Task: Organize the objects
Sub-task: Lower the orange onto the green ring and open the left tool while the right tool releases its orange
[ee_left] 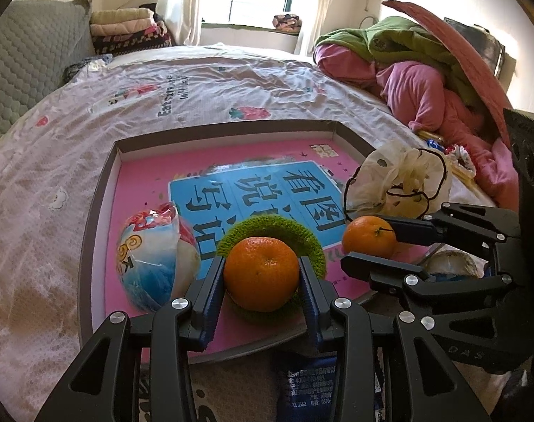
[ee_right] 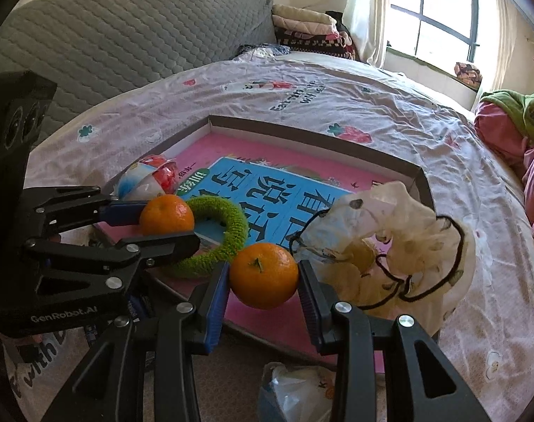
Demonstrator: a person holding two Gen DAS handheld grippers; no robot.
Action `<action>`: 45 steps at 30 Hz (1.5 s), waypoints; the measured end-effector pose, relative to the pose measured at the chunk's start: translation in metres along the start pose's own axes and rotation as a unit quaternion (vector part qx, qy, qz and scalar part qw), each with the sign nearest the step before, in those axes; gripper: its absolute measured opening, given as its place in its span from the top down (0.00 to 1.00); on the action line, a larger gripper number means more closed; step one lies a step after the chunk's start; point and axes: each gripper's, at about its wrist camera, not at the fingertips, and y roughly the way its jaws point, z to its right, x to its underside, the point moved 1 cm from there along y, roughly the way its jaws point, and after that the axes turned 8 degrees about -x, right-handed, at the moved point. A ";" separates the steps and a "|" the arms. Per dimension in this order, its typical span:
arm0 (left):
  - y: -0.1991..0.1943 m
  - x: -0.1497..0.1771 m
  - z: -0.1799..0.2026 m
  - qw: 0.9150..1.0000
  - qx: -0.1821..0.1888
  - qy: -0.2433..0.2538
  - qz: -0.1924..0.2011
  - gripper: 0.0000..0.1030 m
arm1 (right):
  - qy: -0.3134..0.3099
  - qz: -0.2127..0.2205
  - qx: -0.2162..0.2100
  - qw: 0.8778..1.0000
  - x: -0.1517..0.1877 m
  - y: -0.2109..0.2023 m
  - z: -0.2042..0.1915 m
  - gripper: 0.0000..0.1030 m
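A shallow cardboard tray (ee_left: 98,190) with a pink and blue printed bottom lies on the bed; it also shows in the right wrist view (ee_right: 302,133). My left gripper (ee_left: 261,274) is shut on an orange (ee_left: 261,272) just above a green knitted ring (ee_left: 302,232) in the tray. My right gripper (ee_right: 263,276) is shut on a second orange (ee_right: 263,274) over the tray's near edge, beside a cream drawstring pouch (ee_right: 407,232). In the left wrist view the right gripper (ee_left: 365,242) holds its orange (ee_left: 369,235). In the right wrist view the left gripper (ee_right: 165,219) holds its orange (ee_right: 166,214).
A red, white and blue snack packet (ee_left: 151,260) lies in the tray's left part. A blue packet (ee_left: 305,387) and a plastic bag (ee_right: 295,390) lie in front of the tray. Pink and green clothes (ee_left: 425,81) are piled at the right. A grey quilted headboard (ee_right: 126,28) stands behind.
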 end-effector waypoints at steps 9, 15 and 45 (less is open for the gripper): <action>0.002 -0.001 -0.002 1.000 0.002 -0.006 -0.003 0.60 | 0.021 -0.008 -0.003 1.000 -0.001 0.006 0.010 0.62; 0.007 -0.003 -0.004 1.000 0.000 -0.010 -0.009 0.59 | 0.025 -0.016 -0.004 1.000 -0.003 0.009 0.011 0.62; -0.018 -0.013 -0.010 0.999 0.005 -0.036 -0.001 0.40 | 0.031 0.023 -0.005 0.999 -0.012 -0.028 0.002 0.53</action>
